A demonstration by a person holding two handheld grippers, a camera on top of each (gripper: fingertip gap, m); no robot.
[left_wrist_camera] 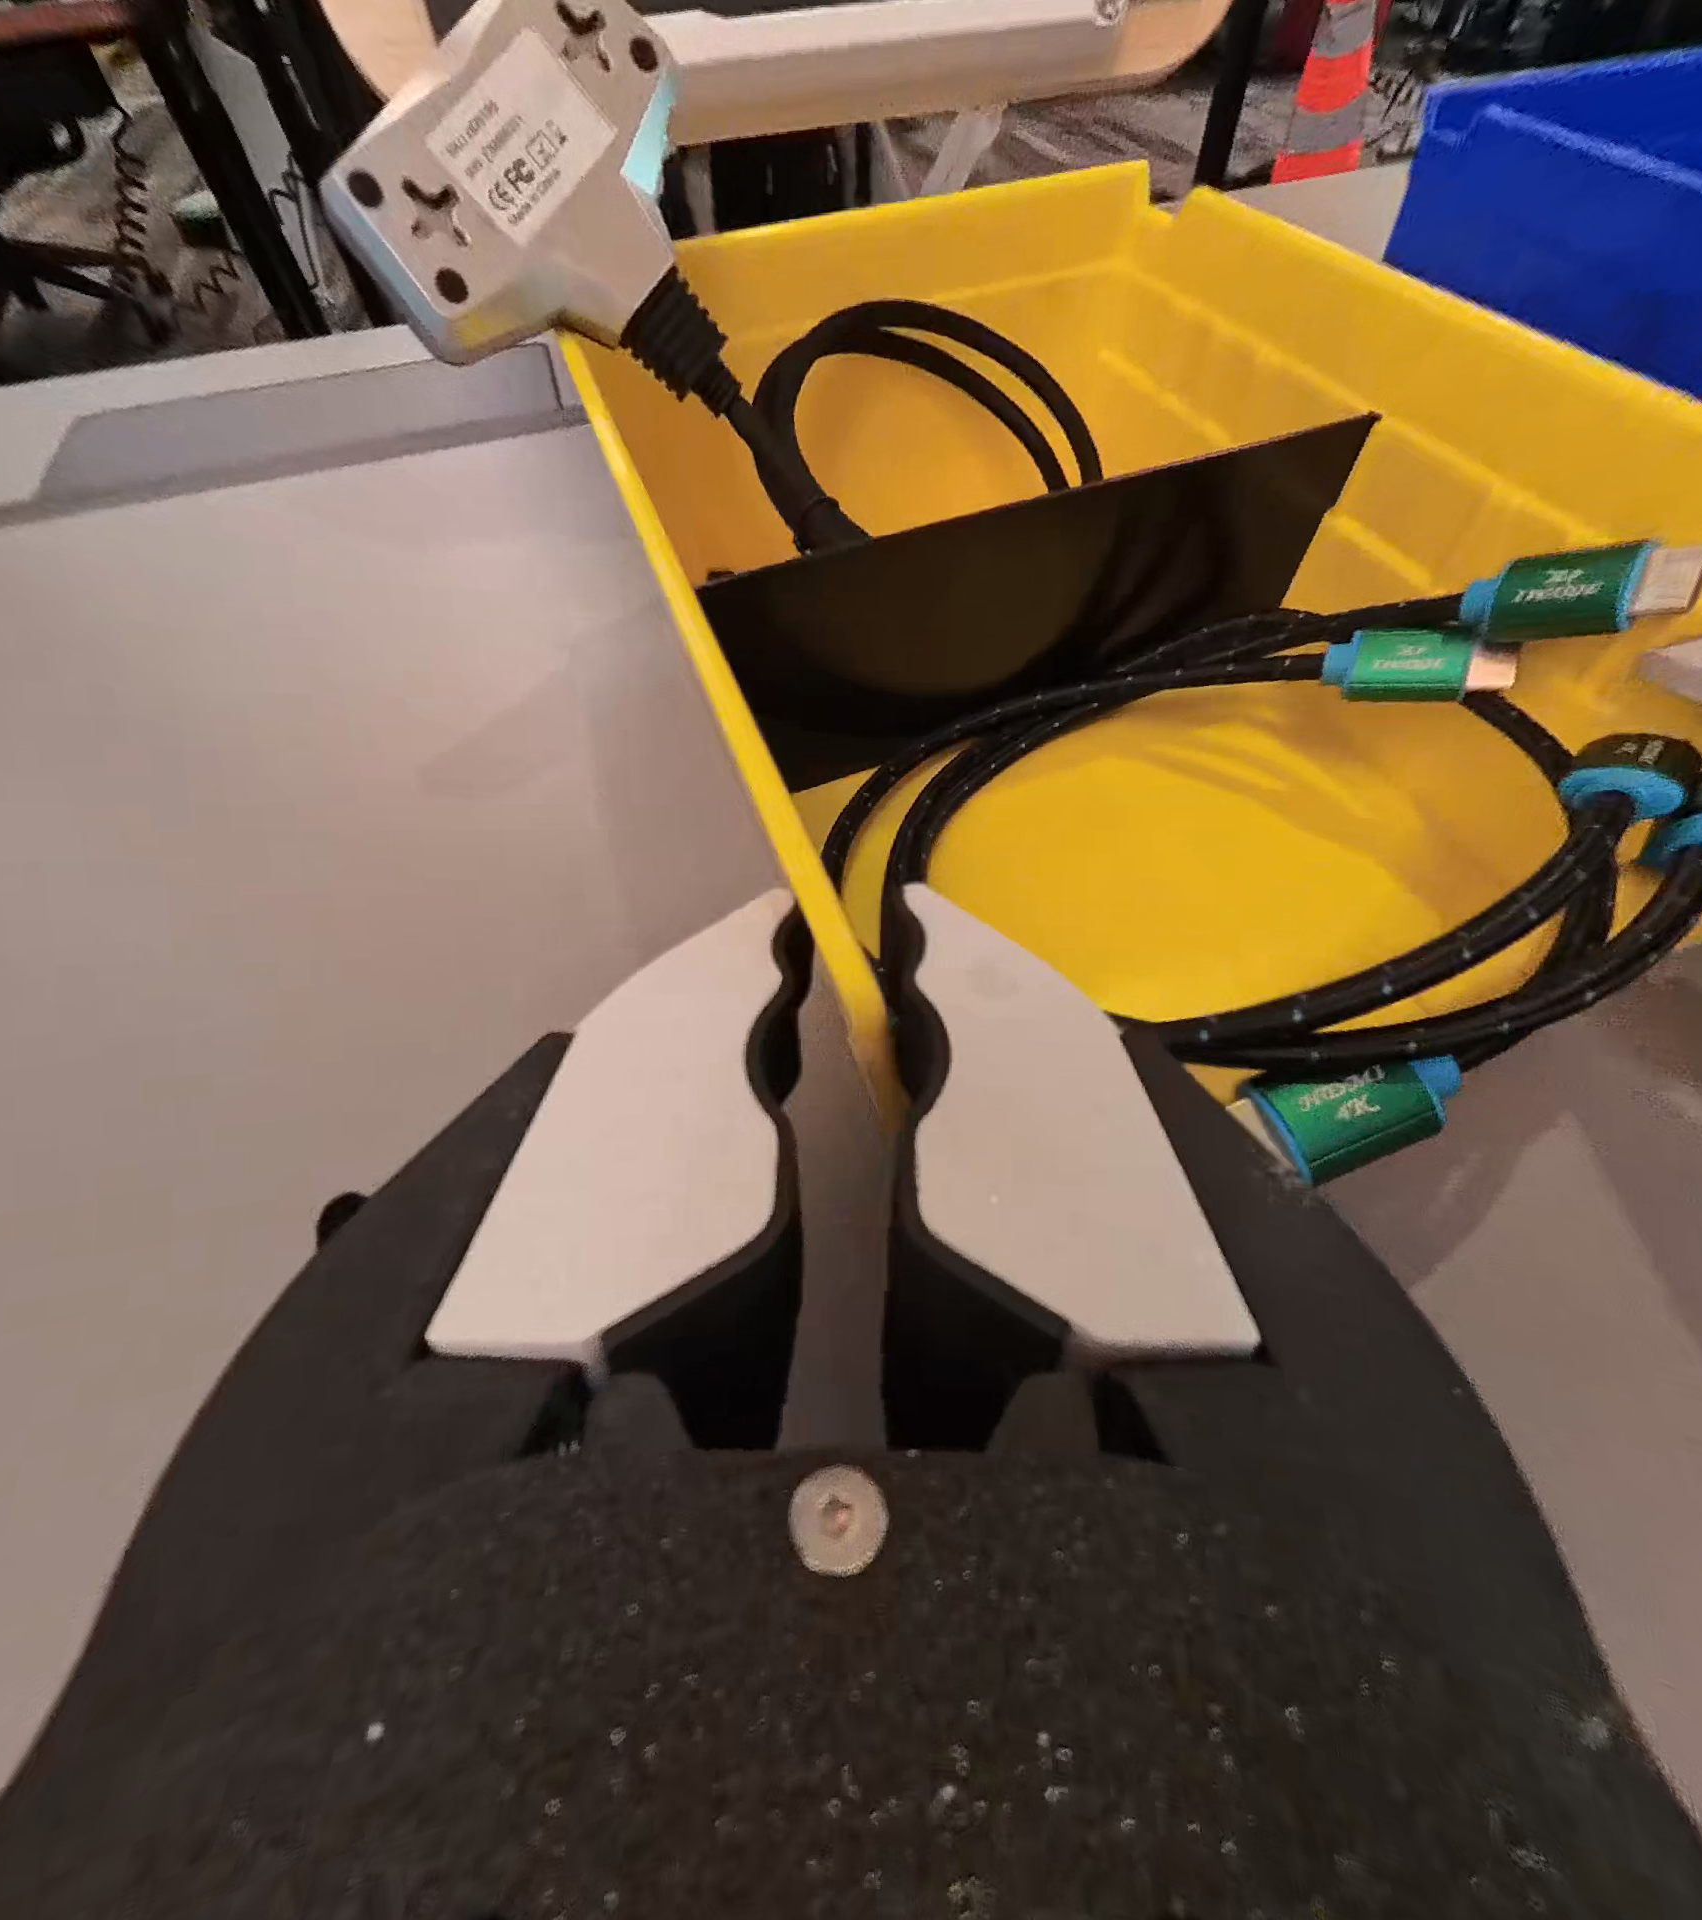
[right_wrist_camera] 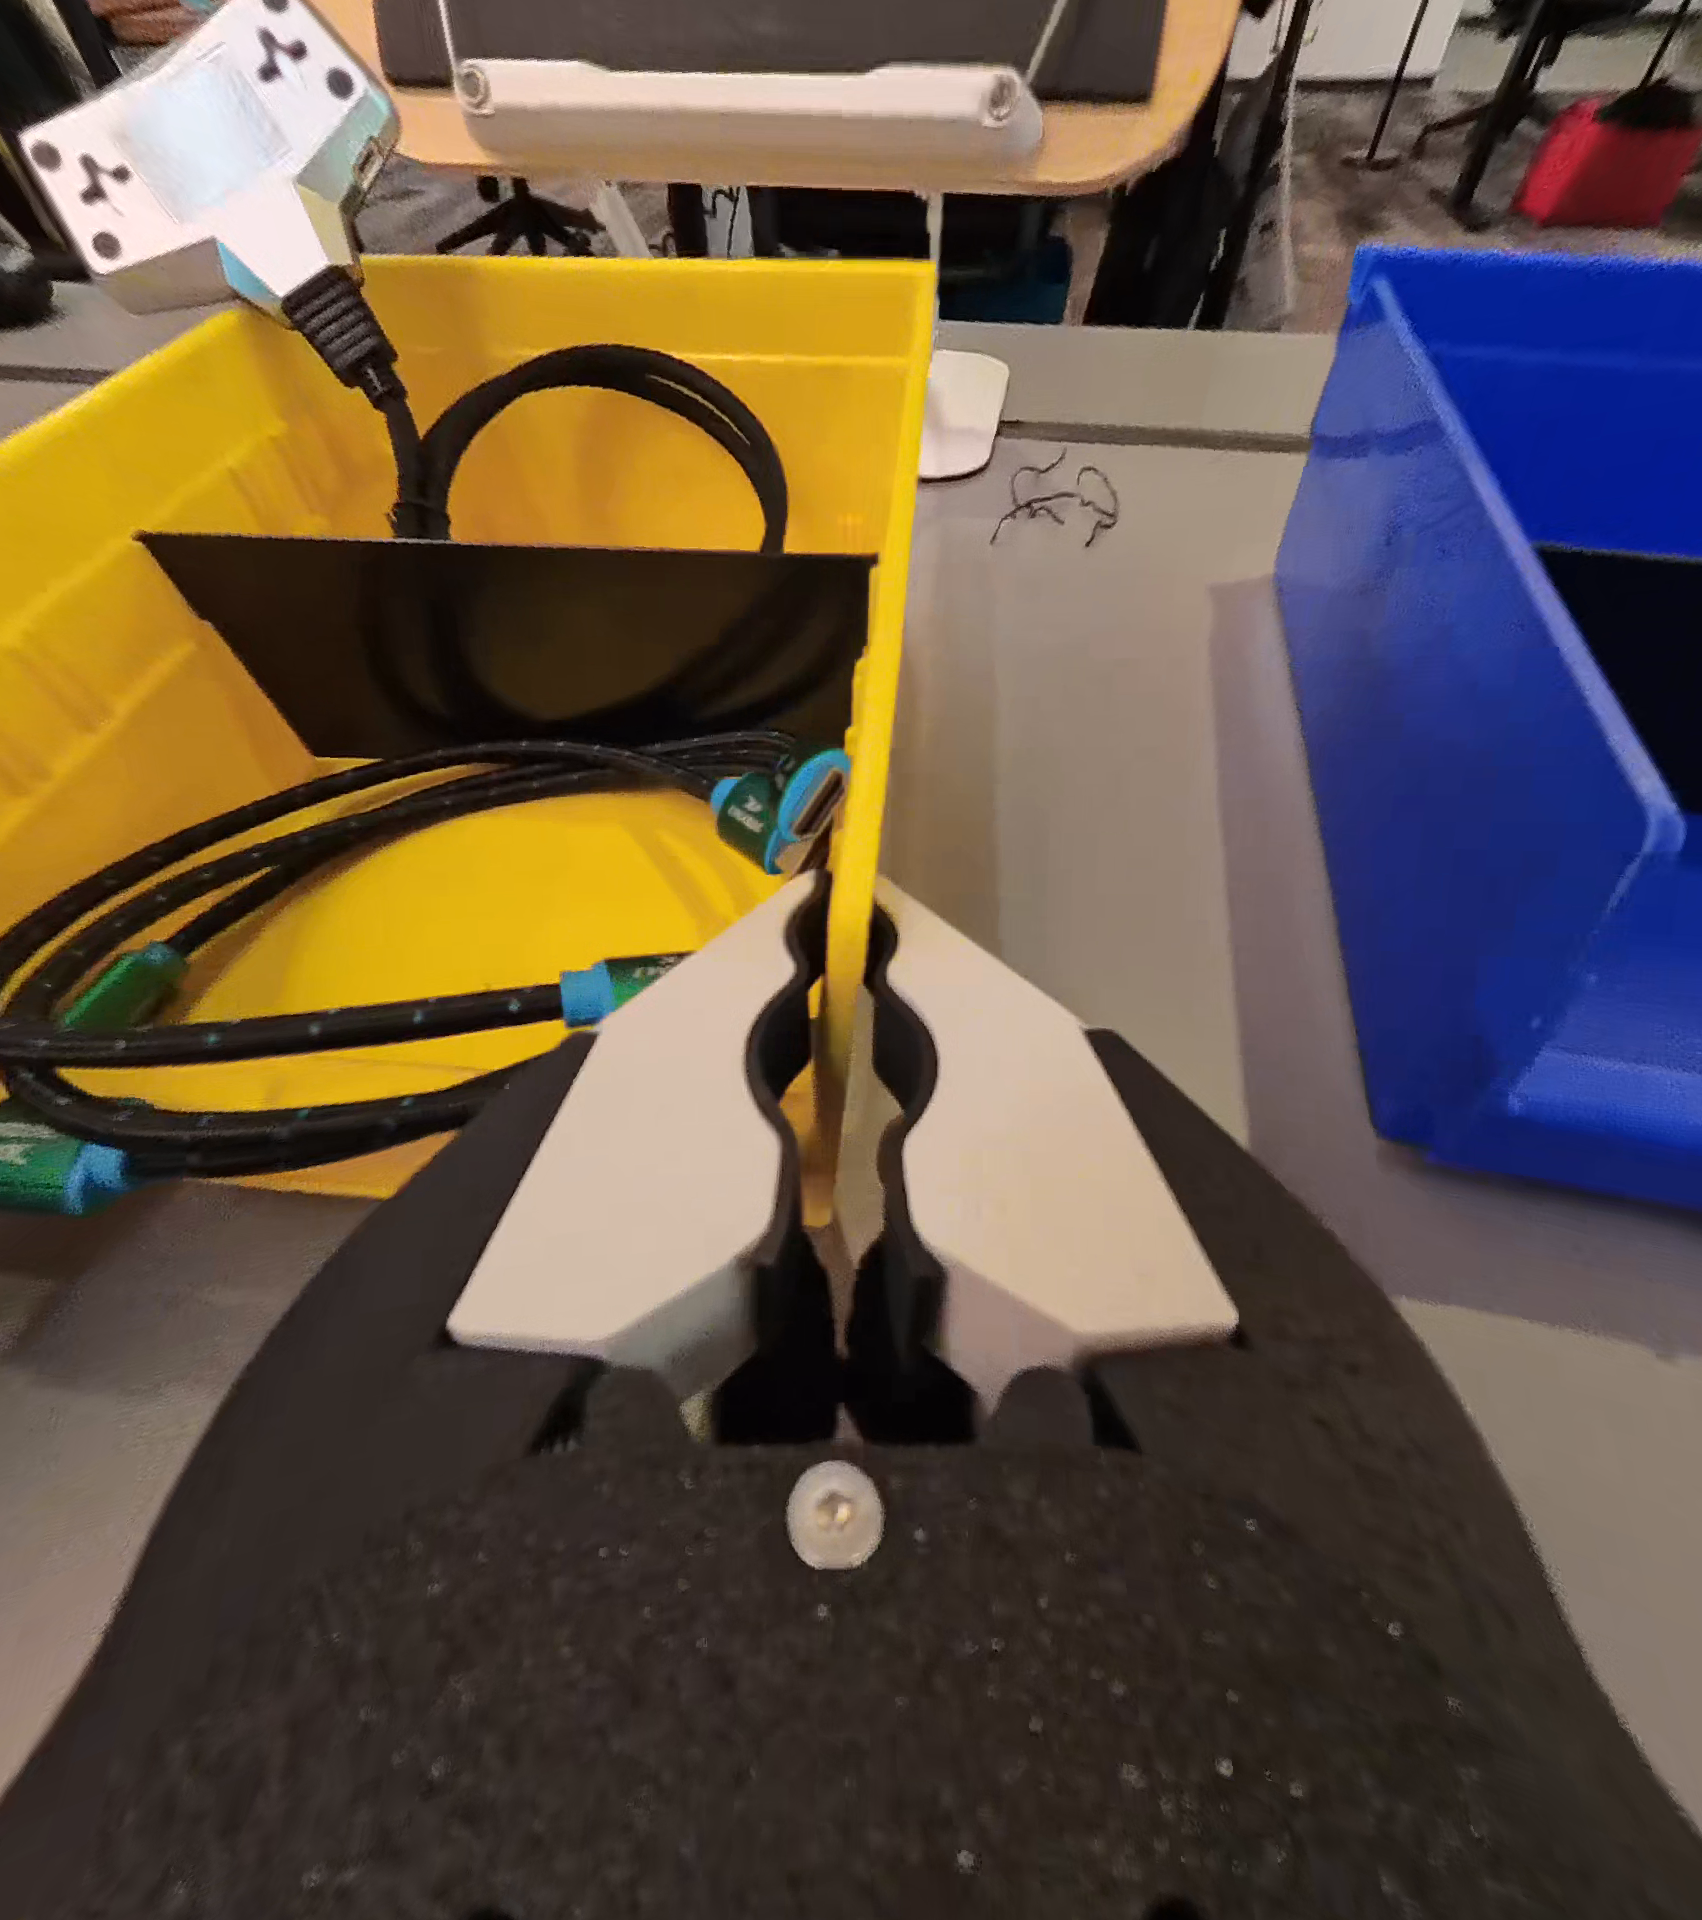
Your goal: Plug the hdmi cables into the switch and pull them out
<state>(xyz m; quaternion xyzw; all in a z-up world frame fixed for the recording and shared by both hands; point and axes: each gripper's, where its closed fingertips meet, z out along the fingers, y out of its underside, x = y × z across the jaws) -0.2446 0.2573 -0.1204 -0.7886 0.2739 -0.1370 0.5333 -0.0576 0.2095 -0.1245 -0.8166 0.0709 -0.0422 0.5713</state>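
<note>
Left gripper clamps yellow bin's left wall; right gripper clamps its right wall. Silver switch perched on bin's far left corner. HDMI cables coiled in front compartment, before black divider. Blue bin alongside on desk.

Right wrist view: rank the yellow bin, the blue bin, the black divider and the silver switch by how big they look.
1. yellow bin and blue bin: alike, both cut off by the frame, so unranked.
2. black divider.
3. silver switch, which sits farther back, so it may look smaller than it is.
</note>
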